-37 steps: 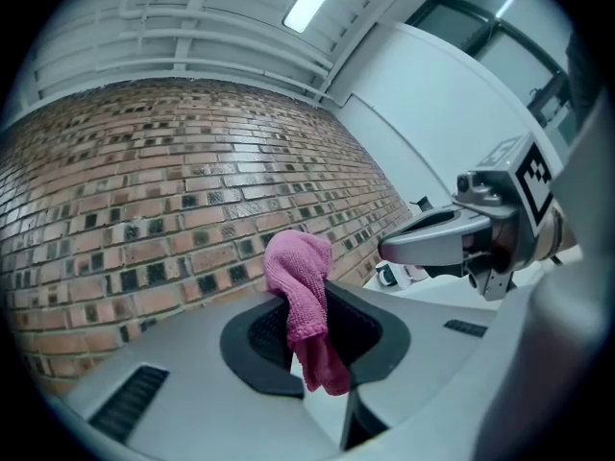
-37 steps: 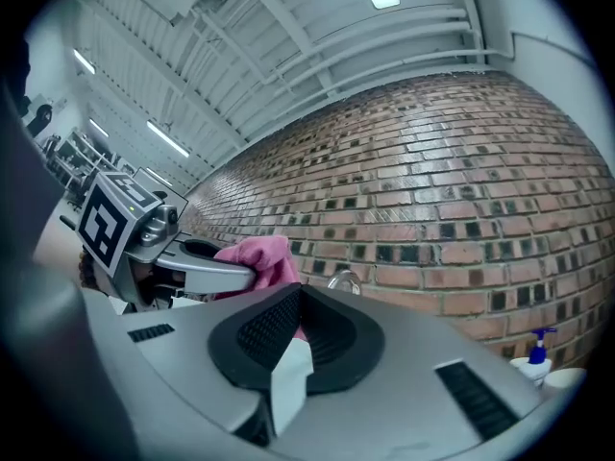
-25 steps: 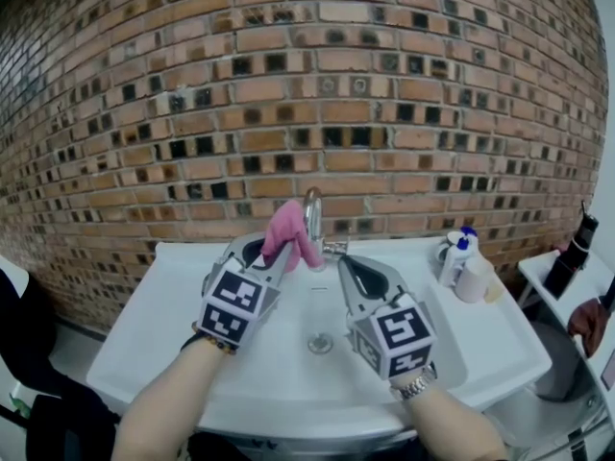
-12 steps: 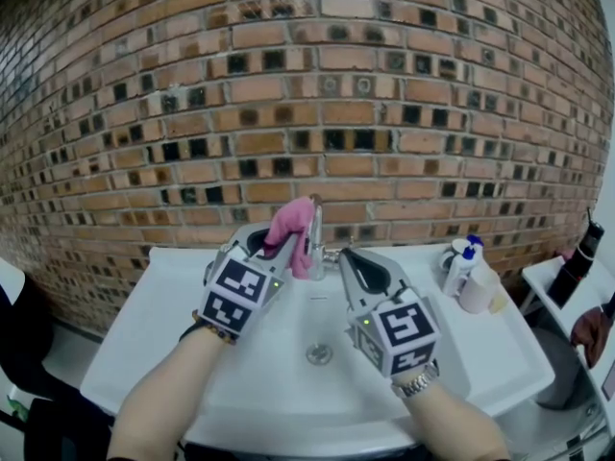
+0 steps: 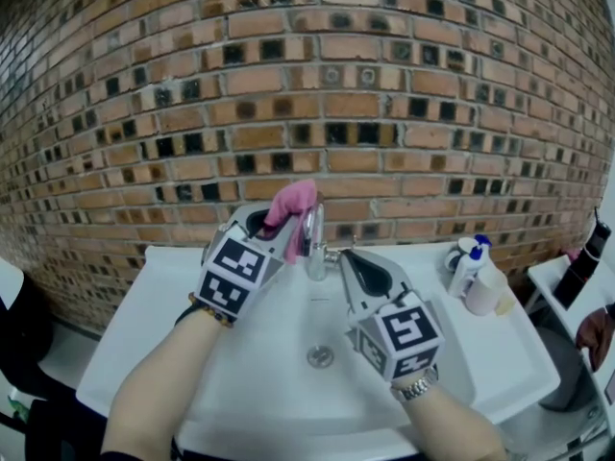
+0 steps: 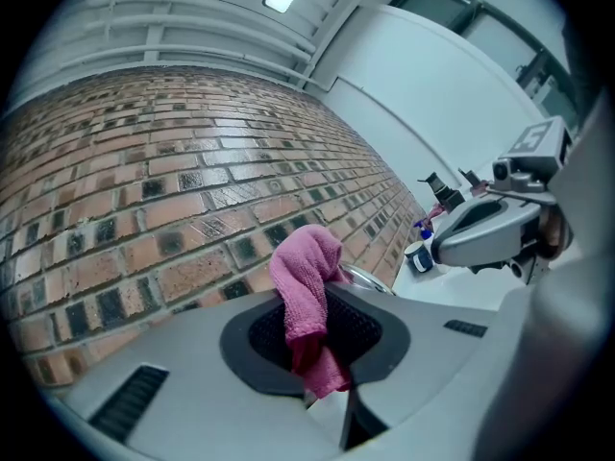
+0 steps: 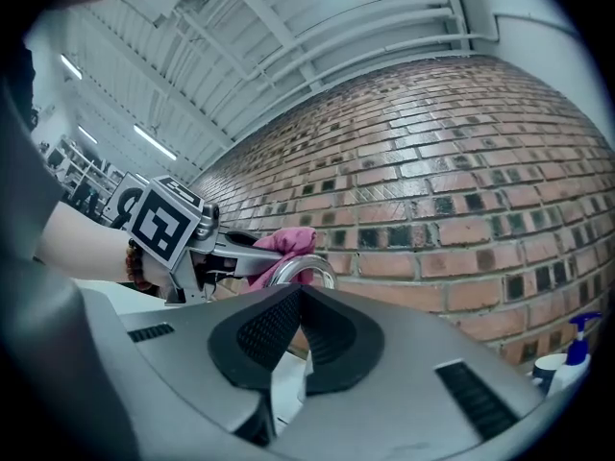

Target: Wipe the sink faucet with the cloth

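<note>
Wiping the spout: the left gripper [image 5: 284, 234], clenched on the crumpled pink terry cloth [image 5: 293, 203], should press it along the curved chrome faucet spout [image 5: 313, 230], while the right gripper [image 5: 350, 257], closed on nothing, hovers just right of it.

Brick wall [image 5: 384, 113], strip-lit ceiling [image 7: 288, 36]

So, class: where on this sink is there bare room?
Bare: the left ledge of the sink, between basin and rim. Crowded: around the faucet, with cloth, left tongs and right tongs; bottles fill the right back corner.
</note>
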Demonstrator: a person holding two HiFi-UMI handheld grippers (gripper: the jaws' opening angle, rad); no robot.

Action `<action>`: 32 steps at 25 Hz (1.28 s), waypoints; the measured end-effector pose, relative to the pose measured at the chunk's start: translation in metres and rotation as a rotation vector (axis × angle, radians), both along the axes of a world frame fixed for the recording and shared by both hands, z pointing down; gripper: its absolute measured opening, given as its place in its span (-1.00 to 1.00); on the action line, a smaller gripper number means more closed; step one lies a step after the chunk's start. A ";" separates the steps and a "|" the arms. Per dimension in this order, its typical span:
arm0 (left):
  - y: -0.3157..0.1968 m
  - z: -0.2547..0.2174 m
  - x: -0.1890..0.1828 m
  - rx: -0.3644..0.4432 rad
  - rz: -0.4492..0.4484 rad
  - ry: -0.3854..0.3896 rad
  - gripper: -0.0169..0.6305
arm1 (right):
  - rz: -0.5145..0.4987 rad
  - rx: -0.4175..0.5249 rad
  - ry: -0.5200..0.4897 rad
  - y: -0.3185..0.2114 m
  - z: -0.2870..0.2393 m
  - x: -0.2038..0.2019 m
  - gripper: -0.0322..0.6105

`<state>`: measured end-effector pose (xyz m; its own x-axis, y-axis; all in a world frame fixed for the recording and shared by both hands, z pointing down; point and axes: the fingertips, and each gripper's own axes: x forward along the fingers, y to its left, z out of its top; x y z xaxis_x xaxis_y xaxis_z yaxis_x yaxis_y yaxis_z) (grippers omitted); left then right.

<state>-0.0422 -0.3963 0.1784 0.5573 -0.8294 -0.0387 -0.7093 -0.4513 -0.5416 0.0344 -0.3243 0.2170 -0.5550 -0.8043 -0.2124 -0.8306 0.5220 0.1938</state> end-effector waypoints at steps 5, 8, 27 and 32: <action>-0.017 -0.002 0.003 0.005 0.006 0.006 -0.78 | 0.005 -0.011 -0.016 -0.004 0.004 0.008 -0.87; -0.028 -0.002 0.006 0.005 0.009 0.007 -0.78 | 0.012 -0.009 -0.020 -0.007 0.005 0.013 -0.87; -0.077 0.029 0.014 -0.023 0.043 -0.038 -0.78 | 0.031 -0.063 0.000 -0.011 0.016 0.018 -0.87; -0.086 0.046 0.015 -0.049 0.047 -0.072 -0.78 | 0.032 -0.078 0.009 -0.013 0.020 0.018 -0.87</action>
